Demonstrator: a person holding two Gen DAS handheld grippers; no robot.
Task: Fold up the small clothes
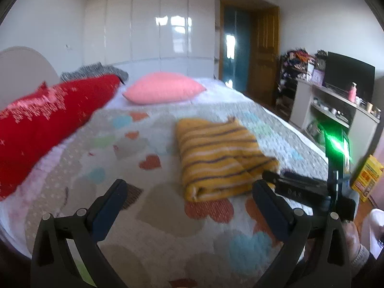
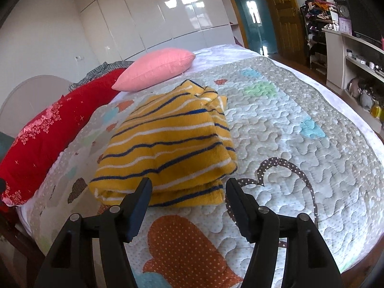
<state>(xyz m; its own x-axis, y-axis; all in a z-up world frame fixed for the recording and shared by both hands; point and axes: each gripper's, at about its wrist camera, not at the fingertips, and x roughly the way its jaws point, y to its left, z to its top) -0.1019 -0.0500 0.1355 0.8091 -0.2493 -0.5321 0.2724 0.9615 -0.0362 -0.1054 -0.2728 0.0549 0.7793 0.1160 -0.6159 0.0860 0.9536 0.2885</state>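
Note:
A small mustard sweater point(image 1: 216, 158) point(image 2: 168, 144) with blue and white stripes lies folded into a thick bundle on the heart-patterned quilt point(image 1: 156, 216) point(image 2: 288, 120). My left gripper point(image 1: 189, 184) hangs open and wide just in front of the sweater's near edge, nothing between its fingers. My right gripper point(image 2: 188, 181) is open too, its tips just short of the near folded edge, framing it without pressing on it. In the left wrist view the right gripper point(image 1: 288, 180) reaches in from the right, beside the sweater's near right corner, with a hand point(image 1: 352, 235) on it.
A long red pillow point(image 1: 43, 124) point(image 2: 48, 134) lies along the left side of the bed, and a pink pillow point(image 1: 163, 88) point(image 2: 156, 68) at the far end. Shelves point(image 1: 336, 105) point(image 2: 355, 55) with clutter stand right of the bed. A wooden door point(image 1: 261, 55) is behind.

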